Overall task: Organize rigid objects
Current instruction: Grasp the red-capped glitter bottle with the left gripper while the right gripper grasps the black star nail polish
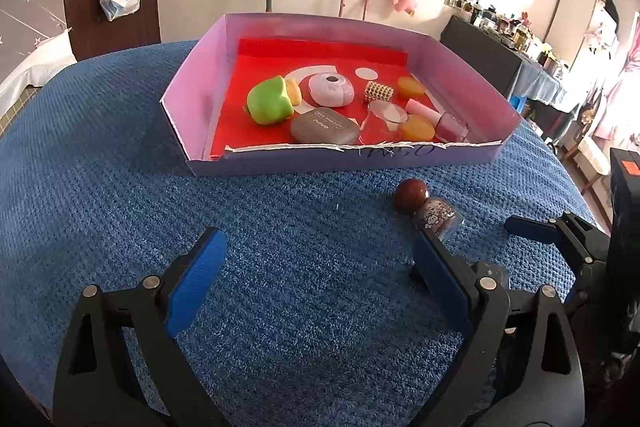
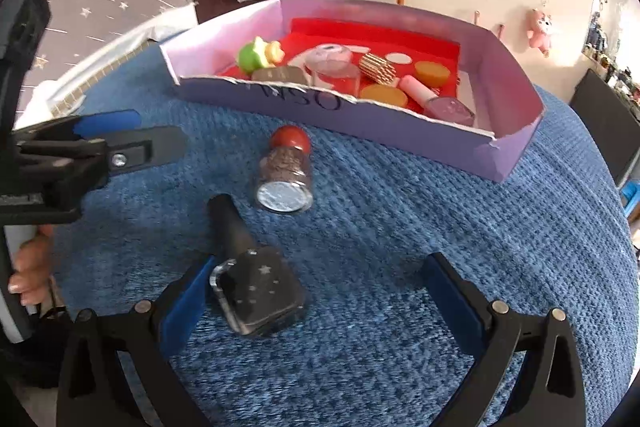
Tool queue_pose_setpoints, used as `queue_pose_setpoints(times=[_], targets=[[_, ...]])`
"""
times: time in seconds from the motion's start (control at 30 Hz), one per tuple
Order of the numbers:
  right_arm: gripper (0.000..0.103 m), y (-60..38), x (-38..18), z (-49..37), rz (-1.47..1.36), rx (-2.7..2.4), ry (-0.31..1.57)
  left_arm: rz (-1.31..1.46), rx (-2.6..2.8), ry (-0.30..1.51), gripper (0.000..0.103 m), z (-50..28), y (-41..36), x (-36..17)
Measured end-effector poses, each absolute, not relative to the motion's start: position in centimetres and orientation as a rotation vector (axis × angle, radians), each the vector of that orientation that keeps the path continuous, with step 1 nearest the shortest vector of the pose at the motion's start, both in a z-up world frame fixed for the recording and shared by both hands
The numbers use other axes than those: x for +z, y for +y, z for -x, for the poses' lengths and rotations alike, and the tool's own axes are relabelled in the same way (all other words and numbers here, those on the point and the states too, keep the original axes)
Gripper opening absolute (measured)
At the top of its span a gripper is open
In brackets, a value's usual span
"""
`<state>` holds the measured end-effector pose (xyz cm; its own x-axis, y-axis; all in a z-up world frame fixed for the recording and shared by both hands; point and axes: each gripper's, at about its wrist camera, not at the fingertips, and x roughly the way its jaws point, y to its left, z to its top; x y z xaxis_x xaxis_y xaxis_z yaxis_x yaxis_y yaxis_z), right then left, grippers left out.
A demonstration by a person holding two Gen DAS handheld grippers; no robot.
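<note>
A blue knitted cloth (image 1: 120,167) covers the whole work surface. On its far half sits a shallow lilac cardboard box (image 1: 332,157) with a red paper lining, its near wall torn along the top edge and marked with handwriting. Inside the box lie a green and yellow toy-shaped plastic case (image 1: 269,101), a round pale pink plastic case (image 1: 331,89), a flat grey oval eyeshadow case (image 1: 324,127), a small gold studded cylinder (image 1: 379,92), 2 orange discs (image 1: 416,128), a clear round lid (image 1: 388,113) and a pink nail polish bottle (image 1: 448,125) lying on its side near the right front corner.

The left gripper (image 1: 316,267) hovers low over the cloth with its blue-padded fingers spread wide and nothing between them. The right gripper (image 2: 320,291) is likewise wide open; its left finger (image 2: 188,299) is just beside a square black nail polish bottle with white stars (image 2: 260,293), which lies on the cloth with its long black cap (image 2: 230,223) pointing away towards the box.

Just beyond that bottle, between it and the box's near wall, a glittery brown nail polish bottle with a round dark red cap (image 2: 285,171) lies on its side on the cloth, cap towards the box and clear base towards the right gripper. In the left wrist view it sits just past the left gripper's right fingertip.
</note>
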<state>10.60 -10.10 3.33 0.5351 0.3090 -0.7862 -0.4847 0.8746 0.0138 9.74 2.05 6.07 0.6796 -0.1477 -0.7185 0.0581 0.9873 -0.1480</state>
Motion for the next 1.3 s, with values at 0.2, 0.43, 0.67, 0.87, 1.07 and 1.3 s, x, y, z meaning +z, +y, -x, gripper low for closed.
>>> queue_pose_setpoints(times=[0.2, 0.43, 0.67, 0.87, 1.07, 1.3], targets=[[0.103, -12.0, 3.6, -11.4, 0.213, 0.394, 0.89, 0.105, -0.135, 0.826, 0.095, -10.1, 1.6, 6.0], [0.103, -14.8, 3.7, -12.2, 0.204, 0.34, 0.898, 0.084, -0.192, 0.844, 0.095, -11.0, 0.1, 6.3], [0.103, -15.1, 3.9, -12.0, 0.24, 0.376, 0.895, 0.02, -0.243, 0.873, 0.095, -13.5, -3.5, 6.8], [0.103, -15.6, 4.0, -11.8, 0.225, 0.403, 0.9, 0.022, -0.257, 0.948, 0.095, -16.2, -5.8, 5.5], [0.103, -16.6, 4.2, -11.3, 0.21, 0.43, 0.91, 0.041, -0.272, 0.956, 0.097, -16.3, -5.4, 5.1], [0.103, -16.7, 4.4, -11.0, 0.18, 0.459, 0.911, -0.023, -0.152, 0.912, 0.096, -14.2, -1.8, 5.7]])
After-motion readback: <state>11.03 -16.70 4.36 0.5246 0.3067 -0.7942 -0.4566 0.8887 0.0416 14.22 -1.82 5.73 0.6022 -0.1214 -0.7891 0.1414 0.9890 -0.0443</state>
